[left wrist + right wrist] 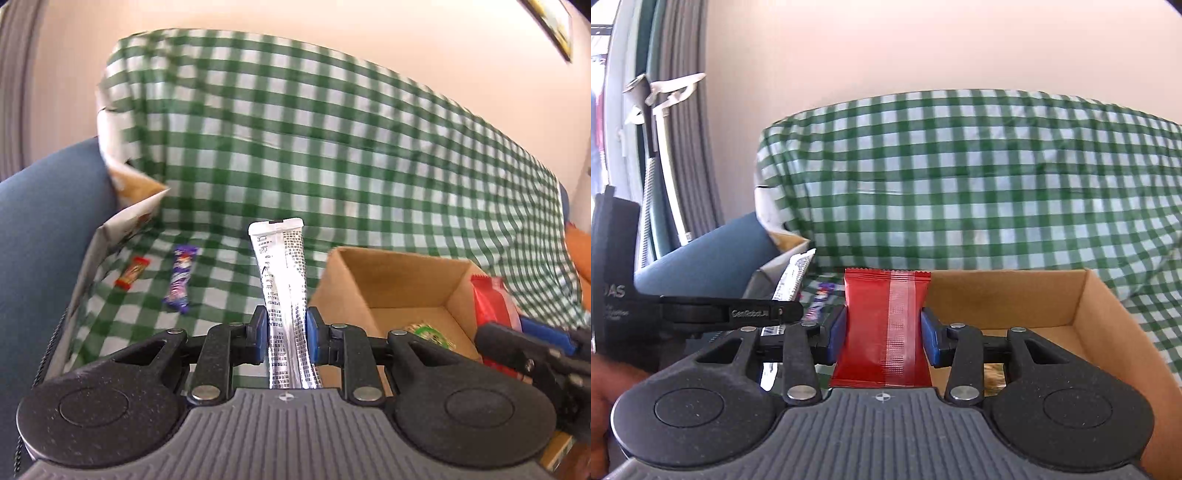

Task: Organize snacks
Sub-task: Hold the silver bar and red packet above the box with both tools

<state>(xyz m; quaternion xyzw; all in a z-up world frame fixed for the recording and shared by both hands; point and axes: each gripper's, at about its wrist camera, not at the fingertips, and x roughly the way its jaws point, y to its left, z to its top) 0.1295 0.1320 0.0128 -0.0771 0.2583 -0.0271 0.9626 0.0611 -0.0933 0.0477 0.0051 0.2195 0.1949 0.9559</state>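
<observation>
My left gripper (286, 334) is shut on a long silver snack stick (282, 280), held upright just left of the open cardboard box (391, 280). My right gripper (882, 334) is shut on a red snack packet (882, 325), held at the box's (1082, 310) left side; the packet also shows in the left wrist view (493, 301). A green snack (430, 332) lies inside the box. A purple bar (181, 277) and a small red-orange candy (132, 272) lie on the green checked cloth (295, 147). The silver stick also shows in the right wrist view (792, 277).
The checked cloth covers a blue sofa (44, 229). A white paper box or bag (129, 206) stands at the left by the armrest. An orange cushion (580, 251) sits at the far right. The left gripper body (701, 314) is close beside my right gripper.
</observation>
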